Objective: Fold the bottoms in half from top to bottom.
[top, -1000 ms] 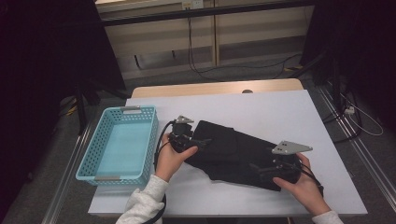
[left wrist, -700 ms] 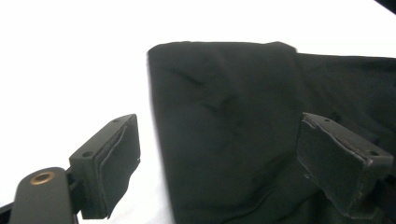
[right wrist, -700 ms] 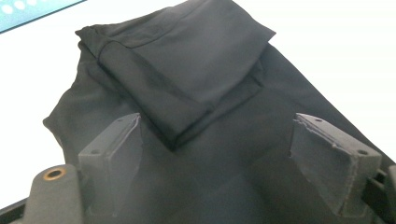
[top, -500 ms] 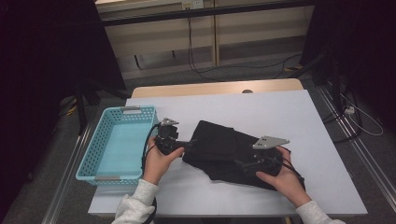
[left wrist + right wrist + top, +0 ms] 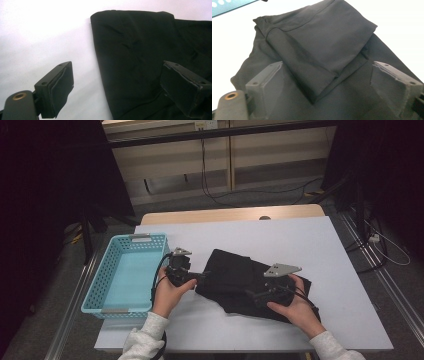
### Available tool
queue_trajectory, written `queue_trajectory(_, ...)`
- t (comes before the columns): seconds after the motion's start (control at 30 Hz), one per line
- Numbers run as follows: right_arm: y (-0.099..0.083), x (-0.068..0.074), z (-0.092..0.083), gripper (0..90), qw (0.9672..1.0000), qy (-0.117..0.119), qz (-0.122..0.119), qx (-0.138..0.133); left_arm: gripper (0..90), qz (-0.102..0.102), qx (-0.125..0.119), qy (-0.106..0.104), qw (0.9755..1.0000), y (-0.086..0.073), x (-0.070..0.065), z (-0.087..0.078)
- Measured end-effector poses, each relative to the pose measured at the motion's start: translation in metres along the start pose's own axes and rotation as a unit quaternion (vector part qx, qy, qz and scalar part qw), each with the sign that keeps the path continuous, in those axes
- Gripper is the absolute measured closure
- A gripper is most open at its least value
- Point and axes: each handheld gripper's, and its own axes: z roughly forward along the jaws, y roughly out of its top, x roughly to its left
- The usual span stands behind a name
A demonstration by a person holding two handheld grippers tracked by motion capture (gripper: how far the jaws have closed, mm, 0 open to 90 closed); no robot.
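A folded black cloth (image 5: pixel 235 277) lies flat in the middle of the white table (image 5: pixel 320 245). My left gripper (image 5: pixel 201 275) sits at the cloth's left edge, pointing right. In the left gripper view its jaws (image 5: pixel 116 67) stand wide open, one pad over bare table, the other over the cloth (image 5: pixel 140 45). My right gripper (image 5: pixel 256 295) rests over the cloth's near right part, pointing left. In the right gripper view it (image 5: pixel 327 66) is open above the layered folds (image 5: pixel 322 37), and its jaws have just been opening. Neither pad presses the fabric.
A light blue plastic basket (image 5: pixel 95 287) stands empty at the table's left edge, close to my left hand; its corner (image 5: pixel 227 6) appears top left in the right gripper view. White table extends to the right and behind the cloth. Cables lie on the floor beyond.
Both hands have shifted to the left, the right one more. The cloth has also slid a little left and looks more compact.
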Motion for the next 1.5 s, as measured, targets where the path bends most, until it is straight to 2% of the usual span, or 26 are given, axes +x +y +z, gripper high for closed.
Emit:
queue_trajectory(0.17, 0.000, -0.001, 0.000, 9.8, 1.0000, 0.002, -0.001, -0.002, 11.6, 0.002, 0.003, -0.005, 1.0000, 0.001, -0.001, 0.000)
queue_trajectory(0.27, 0.001, 0.000, 0.000, 9.8, 1.0000, 0.004, -0.001, -0.002, 11.6, 0.004, -0.005, -0.001, 1.0000, 0.001, -0.001, 0.000)
queue_trajectory(0.33, 0.002, 0.001, -0.001, 12.0, 1.0000, 0.005, -0.004, 0.000, 11.5, -0.001, -0.012, 0.000, 0.9999, 0.000, -0.001, -0.001)
queue_trajectory(0.47, 0.003, 0.002, -0.002, 16.9, 1.0000, 0.008, -0.001, 0.003, 11.1, -0.001, -0.009, 0.006, 0.9999, 0.001, 0.000, -0.002)
queue_trajectory(0.53, 0.004, 0.001, -0.001, 25.1, 0.9997, 0.018, 0.012, 0.005, 11.0, 0.002, -0.009, 0.006, 0.9999, 0.002, 0.000, -0.003)
queue_trajectory(0.57, 0.004, 0.002, 0.000, 30.0, 0.9997, 0.022, 0.004, 0.012, 11.1, 0.003, -0.012, 0.011, 0.9999, 0.003, 0.000, -0.003)
queue_trajectory(0.73, 0.002, 0.004, 0.003, 35.6, 0.9995, 0.024, -0.002, 0.022, 11.4, 0.003, -0.008, 0.014, 0.9999, 0.002, 0.001, -0.001)
queue_trajectory(0.77, 0.001, 0.005, 0.004, 40.6, 0.9994, 0.025, -0.007, 0.025, 11.5, 0.004, -0.009, 0.014, 0.9999, 0.003, 0.001, -0.001)
queue_trajectory(0.87, 0.000, 0.007, 0.005, 44.5, 0.9991, 0.027, -0.011, 0.029, 11.5, 0.004, -0.007, 0.011, 0.9999, 0.003, 0.001, -0.003)
queue_trajectory(0.9, 0.000, 0.007, 0.005, 48.8, 0.9989, 0.029, -0.016, 0.034, 11.4, 0.003, -0.008, 0.013, 0.9999, 0.003, 0.001, -0.003)
queue_trajectory(1.07, -0.003, 0.007, 0.006, 54.5, 0.9985, 0.021, -0.017, 0.047, 11.5, 0.002, -0.009, 0.015, 0.9998, 0.003, 0.000, -0.001)
queue_trajectory(1.27, -0.003, 0.003, 0.007, 58.8, 0.9988, 0.019, -0.015, 0.043, 11.5, 0.000, -0.006, 0.015, 0.9999, 0.001, 0.002, -0.001)
queue_trajectory(1.3, -0.003, 0.004, 0.008, 59.0, 0.9985, 0.017, -0.019, 0.047, 11.5, -0.001, -0.005, 0.016, 0.9999, 0.001, 0.002, -0.002)
queue_trajectory(1.33, -0.004, 0.006, 0.013, 61.9, 0.9975, 0.017, -0.028, 0.063, 11.5, -0.002, -0.004, 0.017, 0.9999, 0.000, 0.002, -0.003)
queue_trajectory(1.37, -0.004, 0.006, 0.013, 61.9, 0.9975, 0.017, -0.028, 0.063, 11.5, -0.002, -0.004, 0.017, 0.9999, 0.000, 0.002, -0.003)
queue_trajectory(1.4, -0.005, 0.008, 0.015, 68.5, 0.9966, 0.016, -0.037, 0.071, 11.5, -0.002, -0.004, 0.018, 0.9998, -0.001, 0.002, -0.003)
queue_trajectory(1.43, -0.005, 0.008, 0.015, 68.5, 0.9966, 0.016, -0.037, 0.071, 11.5, -0.004, -0.006, 0.018, 0.9998, -0.002, 0.001, -0.003)
queue_trajectory(1.5, -0.004, 0.008, 0.015, 80.1, 0.9961, 0.020, -0.043, 0.075, 11.6, 0.002, 0.003, 0.015, 0.9999, -0.004, 0.001, -0.004)
